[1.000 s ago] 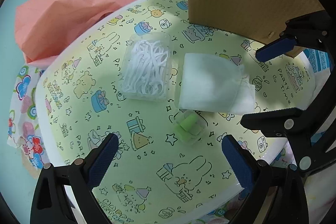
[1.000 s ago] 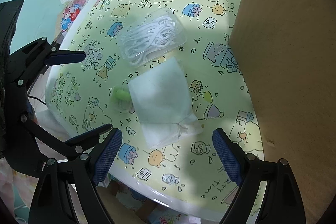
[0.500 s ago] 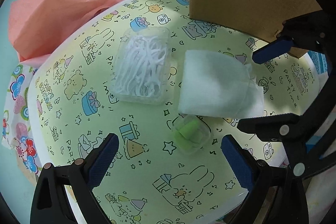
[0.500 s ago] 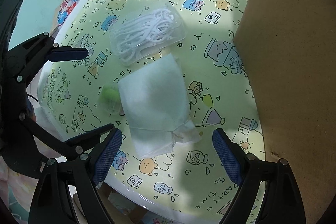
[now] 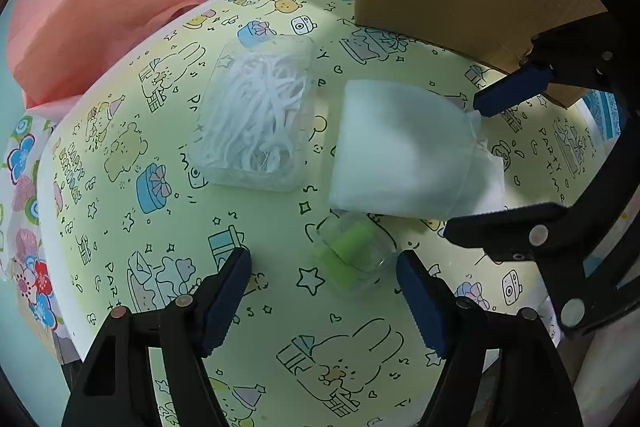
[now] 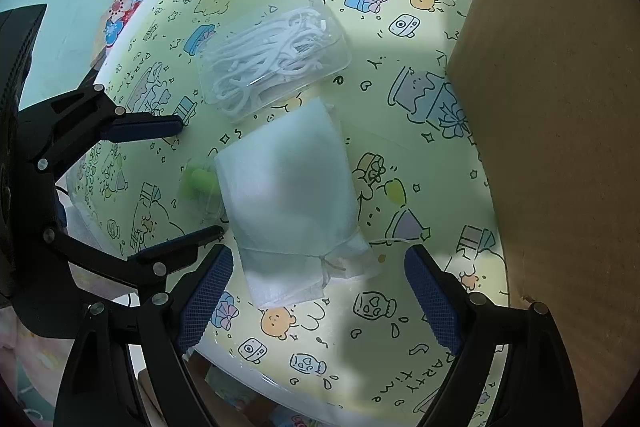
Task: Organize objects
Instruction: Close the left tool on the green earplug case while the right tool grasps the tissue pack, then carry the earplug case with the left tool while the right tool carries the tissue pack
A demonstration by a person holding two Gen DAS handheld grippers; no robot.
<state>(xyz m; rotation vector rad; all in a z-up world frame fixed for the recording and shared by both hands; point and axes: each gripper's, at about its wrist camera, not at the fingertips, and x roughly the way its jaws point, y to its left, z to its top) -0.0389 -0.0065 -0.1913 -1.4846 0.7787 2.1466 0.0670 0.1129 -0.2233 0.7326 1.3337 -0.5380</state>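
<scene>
As I look down both wrists, this is what I read.

Left wrist, claw: my left gripper (image 5: 324, 273) has just been closing; its jaws are still apart, not pressing anything.
Left wrist, green case: the small clear case (image 5: 354, 251) with green pieces sits between the pads, nearer the right one, on the table (image 5: 120, 227).
Left wrist, pouch: the white pouch (image 5: 404, 151) overlaps the case's far edge.
Left wrist, floss box: the clear box (image 5: 260, 115) lies left of the pouch.
Right wrist, claw: my right gripper (image 6: 320, 291) is released, wide apart, above the pouch's (image 6: 292, 195) near end.
Right wrist, carton: the cardboard box (image 6: 560, 107) stands at the right.
Right wrist, neighbour: the left gripper's (image 6: 192, 179) fingers flank the green case (image 6: 200, 187).
</scene>
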